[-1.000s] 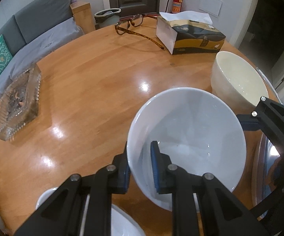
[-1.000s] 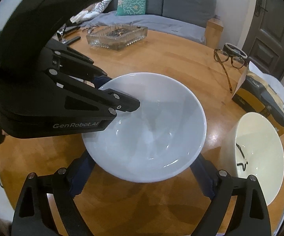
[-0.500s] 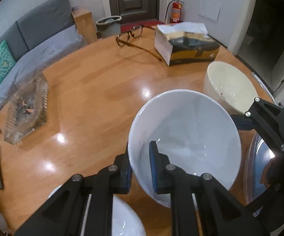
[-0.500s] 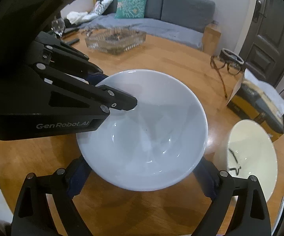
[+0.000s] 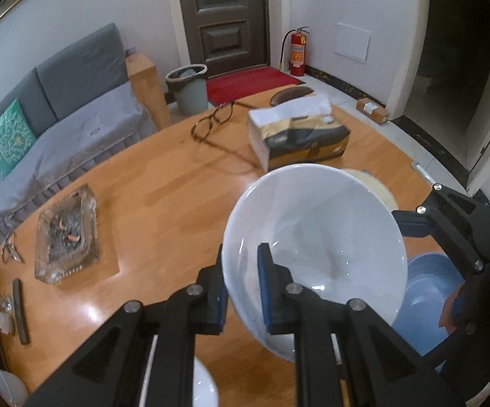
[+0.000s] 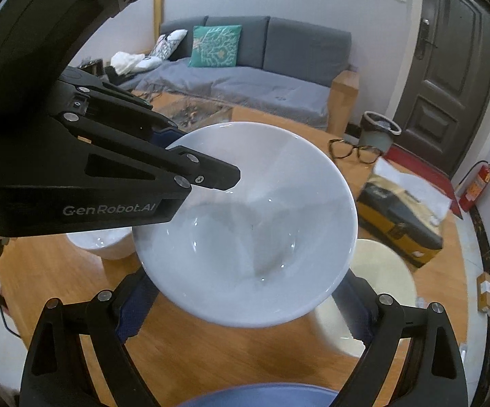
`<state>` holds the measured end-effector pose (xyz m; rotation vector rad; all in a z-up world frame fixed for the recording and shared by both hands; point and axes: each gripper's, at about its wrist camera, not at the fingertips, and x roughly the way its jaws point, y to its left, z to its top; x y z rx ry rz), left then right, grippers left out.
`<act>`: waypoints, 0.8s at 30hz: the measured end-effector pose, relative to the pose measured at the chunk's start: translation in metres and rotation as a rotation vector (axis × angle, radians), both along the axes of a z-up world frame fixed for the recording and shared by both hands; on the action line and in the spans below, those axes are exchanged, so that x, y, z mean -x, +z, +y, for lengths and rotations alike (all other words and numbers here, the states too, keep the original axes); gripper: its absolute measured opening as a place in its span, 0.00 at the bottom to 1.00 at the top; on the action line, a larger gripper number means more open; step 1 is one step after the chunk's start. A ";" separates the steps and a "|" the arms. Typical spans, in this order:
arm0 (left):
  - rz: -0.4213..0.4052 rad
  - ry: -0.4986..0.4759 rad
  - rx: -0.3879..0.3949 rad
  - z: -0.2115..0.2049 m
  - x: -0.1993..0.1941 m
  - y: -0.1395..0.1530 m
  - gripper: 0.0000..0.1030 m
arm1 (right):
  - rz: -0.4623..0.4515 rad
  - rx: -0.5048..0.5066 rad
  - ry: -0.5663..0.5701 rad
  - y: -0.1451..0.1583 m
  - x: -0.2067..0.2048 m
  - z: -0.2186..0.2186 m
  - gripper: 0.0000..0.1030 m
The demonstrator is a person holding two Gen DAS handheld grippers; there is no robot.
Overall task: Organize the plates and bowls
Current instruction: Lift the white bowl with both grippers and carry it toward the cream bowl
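We held the glossy white ceramic bowl (image 5: 316,237) aloft: left gripper (image 5: 241,291) pinching its rim, right gripper (image 6: 245,308) clasping its sides; next, probably nesting it into the cream bowl (image 6: 384,281).

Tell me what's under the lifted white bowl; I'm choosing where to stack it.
Under the white bowl lie bare table and part of a cream bowl; the rest is hidden.
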<state>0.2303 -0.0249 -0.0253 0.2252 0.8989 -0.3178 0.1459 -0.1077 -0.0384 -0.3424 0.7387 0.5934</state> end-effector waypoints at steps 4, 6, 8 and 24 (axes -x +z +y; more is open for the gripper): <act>-0.009 -0.017 0.005 -0.021 -0.006 0.007 0.13 | -0.016 -0.006 -0.030 0.009 0.001 -0.020 0.88; -0.011 -0.024 0.012 -0.031 -0.010 0.008 0.13 | -0.020 -0.009 -0.043 0.012 0.000 -0.029 0.88; -0.011 -0.034 0.021 -0.043 -0.015 0.009 0.13 | -0.022 -0.009 -0.057 0.014 -0.002 -0.038 0.88; 0.051 -0.073 0.040 -0.098 -0.049 -0.029 0.13 | 0.038 0.001 -0.138 -0.012 -0.028 -0.097 0.88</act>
